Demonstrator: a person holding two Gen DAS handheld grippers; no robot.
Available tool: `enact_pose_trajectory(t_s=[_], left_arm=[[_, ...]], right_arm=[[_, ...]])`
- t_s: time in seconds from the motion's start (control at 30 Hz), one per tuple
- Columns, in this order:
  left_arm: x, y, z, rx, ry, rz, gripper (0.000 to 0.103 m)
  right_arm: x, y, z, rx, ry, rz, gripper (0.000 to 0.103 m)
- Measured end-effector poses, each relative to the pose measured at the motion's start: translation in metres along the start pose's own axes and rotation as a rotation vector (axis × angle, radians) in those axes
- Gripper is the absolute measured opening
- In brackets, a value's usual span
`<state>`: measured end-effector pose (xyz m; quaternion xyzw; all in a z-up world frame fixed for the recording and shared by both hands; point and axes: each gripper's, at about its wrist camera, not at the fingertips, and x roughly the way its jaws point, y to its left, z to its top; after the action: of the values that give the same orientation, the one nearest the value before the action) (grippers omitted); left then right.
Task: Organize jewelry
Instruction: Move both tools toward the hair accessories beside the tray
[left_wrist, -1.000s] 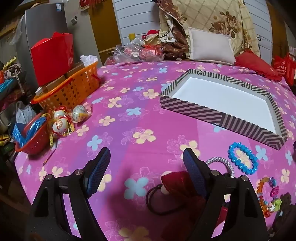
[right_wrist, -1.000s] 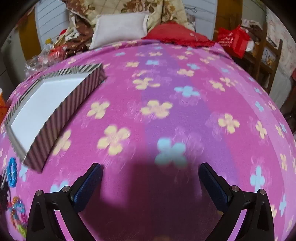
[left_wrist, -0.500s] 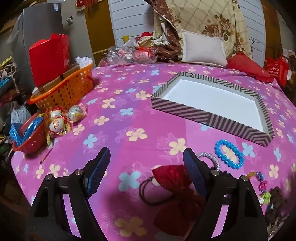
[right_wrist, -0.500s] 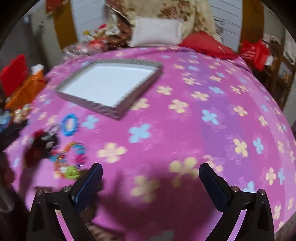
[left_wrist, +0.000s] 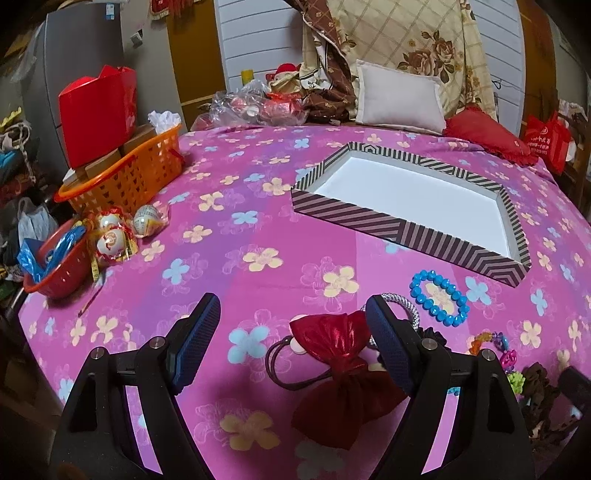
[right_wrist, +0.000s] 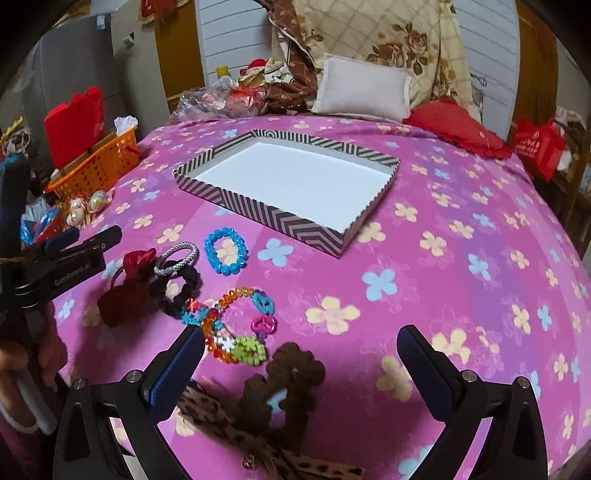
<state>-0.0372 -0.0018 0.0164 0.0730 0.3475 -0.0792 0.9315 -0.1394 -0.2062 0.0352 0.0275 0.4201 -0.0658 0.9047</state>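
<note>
Bare cloth (right_wrist: 461, 280) right of striped tray (right_wrist: 258, 208); jewelry pile (right_wrist: 207, 295), seemingly crowded, blocks left.

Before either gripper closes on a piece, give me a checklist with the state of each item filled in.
1. Left gripper open: ok, jaws wide apart, nothing between them.
2. Right gripper open: ok, jaws spread and empty.
3. Striped tray ready to receive: ok, its white floor is bare.
4. Red bow hair tie lined up with the left gripper: ok, it lies just ahead between the fingers.
5. Brown scrunchie lined up with the right gripper: ok, it sits between the fingers.
6. Pieces separate enough for a clean pick: cannot tell; the silver bracelet, black scrunchie and multicoloured bead bracelet lie close together and may overlap.
</note>
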Motion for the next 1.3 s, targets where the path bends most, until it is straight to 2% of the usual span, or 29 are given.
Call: enact_pose_trajectory(t_s=[0.33, 0.8, 1.07, 1.3], left_arm=[[0.001, 0.003, 0.0, -0.033, 0.023, -0.012, 0.081], [-0.002, -0.001, 0.004, -0.051, 0.066, -0.049, 0.081], [-0.017, -0.004, 0.007, -0.048, 0.045, -0.05, 0.081], [-0.013, -0.004, 0.005, -0.034, 0.051, -0.029, 0.081]], right_arm=[[0.004, 0.007, 0.002, 0.013, -0.009, 0.015, 0.103], [0.008, -0.007, 0.004, 0.107, -0.014, 0.014, 0.103], [0.004, -0.004, 0.006, 0.074, -0.023, 0.008, 0.103], [0.0, -0.002, 0.007, 0.05, -0.031, -0.003, 0.103]])
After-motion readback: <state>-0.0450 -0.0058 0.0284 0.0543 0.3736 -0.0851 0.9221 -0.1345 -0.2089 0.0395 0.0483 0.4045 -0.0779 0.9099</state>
